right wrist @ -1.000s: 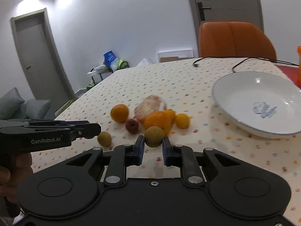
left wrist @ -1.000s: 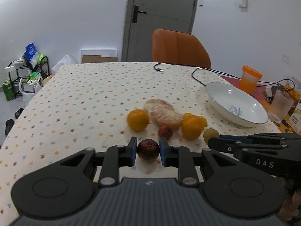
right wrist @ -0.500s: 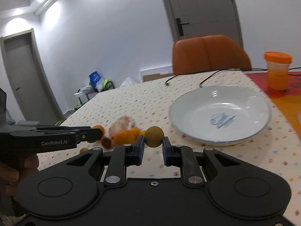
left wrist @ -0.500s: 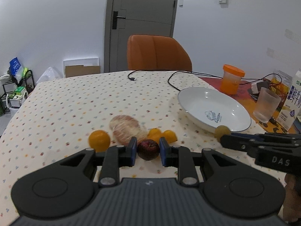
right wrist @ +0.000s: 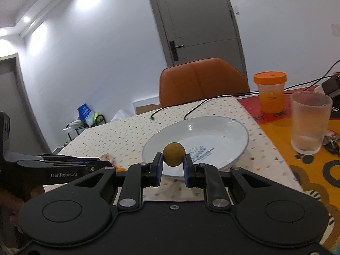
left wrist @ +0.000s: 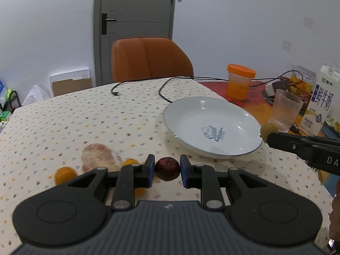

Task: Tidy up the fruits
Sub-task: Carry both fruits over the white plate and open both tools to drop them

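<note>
Fruit pile: a round orange fruit (left wrist: 65, 174), a netted pale fruit (left wrist: 98, 157) and small orange ones lie at the left of the dotted tablecloth (left wrist: 63, 123), waiting their turn
Left gripper (left wrist: 167, 171): closed on a dark red round fruit (left wrist: 167, 168), held up off the cloth to carry it
White plate (left wrist: 212, 125): empty, likely where fruit goes
Right gripper (right wrist: 173, 162): pinches a small tan round fruit (right wrist: 173, 154) near the plate's front rim
Change: both grippers are now closer to the plate, the pile farther left
</note>
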Action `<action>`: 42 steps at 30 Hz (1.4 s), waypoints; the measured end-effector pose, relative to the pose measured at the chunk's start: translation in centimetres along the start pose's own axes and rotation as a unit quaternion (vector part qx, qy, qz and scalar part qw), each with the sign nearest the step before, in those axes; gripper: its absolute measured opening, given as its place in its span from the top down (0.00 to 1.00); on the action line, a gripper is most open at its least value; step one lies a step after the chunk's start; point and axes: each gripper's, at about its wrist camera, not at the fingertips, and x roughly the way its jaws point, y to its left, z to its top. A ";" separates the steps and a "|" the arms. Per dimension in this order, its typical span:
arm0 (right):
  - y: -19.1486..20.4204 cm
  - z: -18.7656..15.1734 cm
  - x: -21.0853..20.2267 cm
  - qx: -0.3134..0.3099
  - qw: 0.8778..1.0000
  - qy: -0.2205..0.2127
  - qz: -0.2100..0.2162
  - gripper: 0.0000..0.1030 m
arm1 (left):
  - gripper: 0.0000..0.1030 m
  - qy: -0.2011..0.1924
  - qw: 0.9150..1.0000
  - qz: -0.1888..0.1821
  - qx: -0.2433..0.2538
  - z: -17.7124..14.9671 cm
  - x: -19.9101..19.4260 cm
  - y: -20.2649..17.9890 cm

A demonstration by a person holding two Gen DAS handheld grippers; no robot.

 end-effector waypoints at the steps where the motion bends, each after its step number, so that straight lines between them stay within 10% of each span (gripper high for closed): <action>1: -0.3 0.0 0.1 0.002 1.000 -0.001 -0.002 0.82 | 0.77 0.001 1.000 -0.004 0.001 0.1 0.2 -0.2; 27: -3.4 -0.9 2.1 0.038 0.999 -0.009 -0.012 0.82 | 0.75 0.000 0.999 -0.043 0.006 3.2 6.0 -4.1; 42: -1.9 0.1 3.1 0.034 0.999 -0.017 -0.013 0.82 | 0.24 -0.021 0.999 -0.012 -0.028 3.4 4.1 -2.0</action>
